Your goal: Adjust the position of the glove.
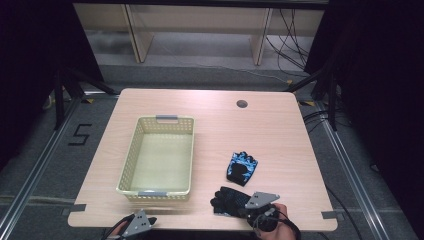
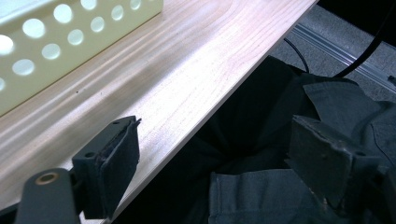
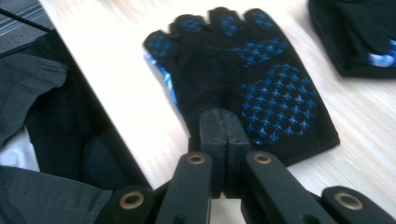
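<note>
Right gripper [image 1: 248, 210] sits at the near edge of the table [image 1: 280, 130], on the right side, hand [image 1: 280, 220] behind it at the bottom of the high view. Its jaws are pressed fully together; in the right gripper view the two pads meet right at the cuff edge of the near glove [image 3: 252, 84]. Looks like they pinch the cuff, but I can't tell for sure whether fabric is actually between the pads.

Near glove: black, fingerless, blue dot pattern on the palm, lying flat, palm up, fingers pointing away from the gripper. In the high view it lies at the table's front edge [image 1: 227, 200], just left of the grey plate on the gripper.

Second glove [image 1: 242, 168]: black with a blue-white pattern, flat on the table, a bit farther in from the first, near it but apart. In the right gripper view its corner shows top right [image 3: 359, 32].

Left gripper [image 1: 150, 221] is at the front edge on the left, just in front of the basket [image 1: 165, 192]. Jaws wide apart, nothing between them; in the left gripper view one jaw hangs over the table edge, the other over the person's dark clothing [image 2: 280, 196]. Basket wall with round holes shows top left there [image 2: 70, 32].

Basket: cream plastic, perforated, grey handles, left of centre on the table, well apart from both gloves. Nothing visible inside.
</note>
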`<control>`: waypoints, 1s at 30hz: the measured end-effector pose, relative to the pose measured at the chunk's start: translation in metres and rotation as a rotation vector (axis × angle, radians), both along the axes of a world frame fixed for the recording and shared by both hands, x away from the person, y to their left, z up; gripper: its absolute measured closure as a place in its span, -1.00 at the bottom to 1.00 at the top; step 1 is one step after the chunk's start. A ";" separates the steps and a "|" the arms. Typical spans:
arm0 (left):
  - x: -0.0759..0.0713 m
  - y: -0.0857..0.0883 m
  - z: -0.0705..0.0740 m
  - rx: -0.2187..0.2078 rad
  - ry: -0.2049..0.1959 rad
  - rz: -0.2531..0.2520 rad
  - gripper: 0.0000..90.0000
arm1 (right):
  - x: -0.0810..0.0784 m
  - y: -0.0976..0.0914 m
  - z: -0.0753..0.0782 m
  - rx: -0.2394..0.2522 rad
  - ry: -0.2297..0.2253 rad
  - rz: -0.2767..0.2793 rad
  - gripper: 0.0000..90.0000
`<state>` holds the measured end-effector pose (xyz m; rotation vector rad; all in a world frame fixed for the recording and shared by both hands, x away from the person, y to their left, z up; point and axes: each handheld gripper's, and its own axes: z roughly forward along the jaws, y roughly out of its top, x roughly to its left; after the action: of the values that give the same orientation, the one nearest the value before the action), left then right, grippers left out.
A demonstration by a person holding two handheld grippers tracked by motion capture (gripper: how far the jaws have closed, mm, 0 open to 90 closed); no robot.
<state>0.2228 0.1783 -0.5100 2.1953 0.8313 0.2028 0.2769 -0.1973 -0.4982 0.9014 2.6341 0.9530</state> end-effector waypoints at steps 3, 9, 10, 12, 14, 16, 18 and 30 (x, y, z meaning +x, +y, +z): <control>0.000 0.000 0.000 0.003 0.000 -0.003 -0.63 | 0.001 -0.005 0.000 -0.005 -0.001 -0.029 1.00; -0.001 -0.001 0.000 -0.013 0.008 0.007 -0.63 | 0.005 -0.011 0.001 0.003 -0.002 -0.019 1.00; 0.000 -0.001 0.000 -0.009 0.002 0.001 -0.63 | 0.004 -0.010 0.003 0.005 -0.004 -0.033 1.00; 0.000 0.000 0.000 0.004 0.000 -0.004 -0.63 | 0.002 -0.008 0.005 0.020 -0.008 -0.046 1.00; 0.000 0.000 0.000 -0.002 0.001 0.001 -0.63 | 0.001 -0.007 0.010 0.021 -0.029 -0.048 1.00; 0.000 -0.001 -0.001 -0.008 0.003 -0.001 -0.63 | 0.004 -0.010 0.017 0.016 -0.045 -0.065 1.00; -0.001 -0.002 -0.001 -0.022 0.024 0.013 -0.63 | 0.010 -0.012 0.022 0.023 -0.070 -0.090 1.00; 0.001 -0.001 -0.001 0.004 0.004 0.002 -0.63 | 0.075 0.002 0.026 0.020 -0.100 -0.154 1.00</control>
<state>0.2240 0.1776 -0.5114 2.1996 0.8362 0.2017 0.3521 -0.1950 -0.4724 1.0167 2.4364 0.9609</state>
